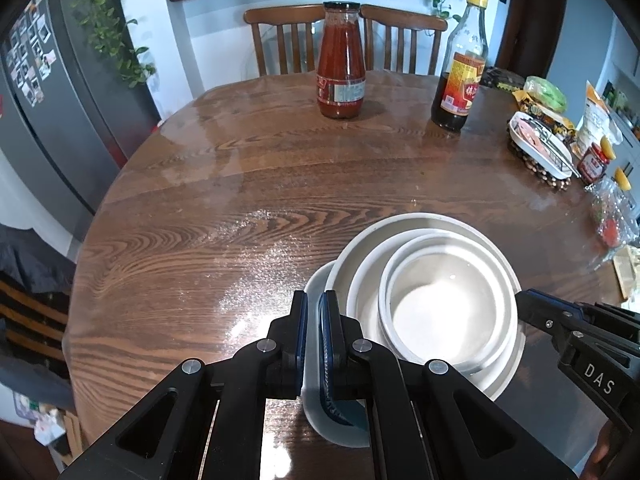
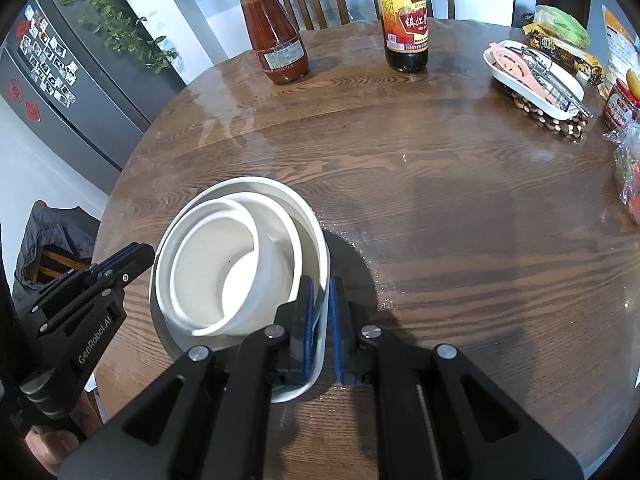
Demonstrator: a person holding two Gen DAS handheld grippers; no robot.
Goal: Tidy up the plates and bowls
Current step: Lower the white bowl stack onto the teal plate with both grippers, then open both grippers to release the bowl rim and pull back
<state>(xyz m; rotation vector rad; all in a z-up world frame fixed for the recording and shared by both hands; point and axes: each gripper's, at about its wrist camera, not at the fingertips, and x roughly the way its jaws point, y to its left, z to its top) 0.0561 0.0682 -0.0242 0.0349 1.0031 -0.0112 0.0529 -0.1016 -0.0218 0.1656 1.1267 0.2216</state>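
A stack of white dishes sits near the front of the round wooden table (image 1: 240, 184): a small bowl (image 1: 448, 312) nested in larger bowls (image 1: 424, 228) on a white plate (image 1: 316, 360). My left gripper (image 1: 314, 320) is shut on the plate's left rim. My right gripper (image 2: 323, 320) is shut on the plate's right rim (image 2: 320, 344). In the right wrist view the bowls (image 2: 224, 272) lie left of its fingers, and the left gripper (image 2: 120, 264) shows at the stack's far side. The right gripper also shows in the left wrist view (image 1: 524, 300).
A tomato sauce jar (image 1: 341, 60) and a dark vinegar bottle (image 1: 460, 68) stand at the table's far side. A white dish with utensils (image 2: 532, 76) on a beaded trivet, jars and food packets (image 2: 560, 36) crowd the right edge. Two chairs (image 1: 280, 36) stand behind; a fridge (image 1: 48, 92) stands left.
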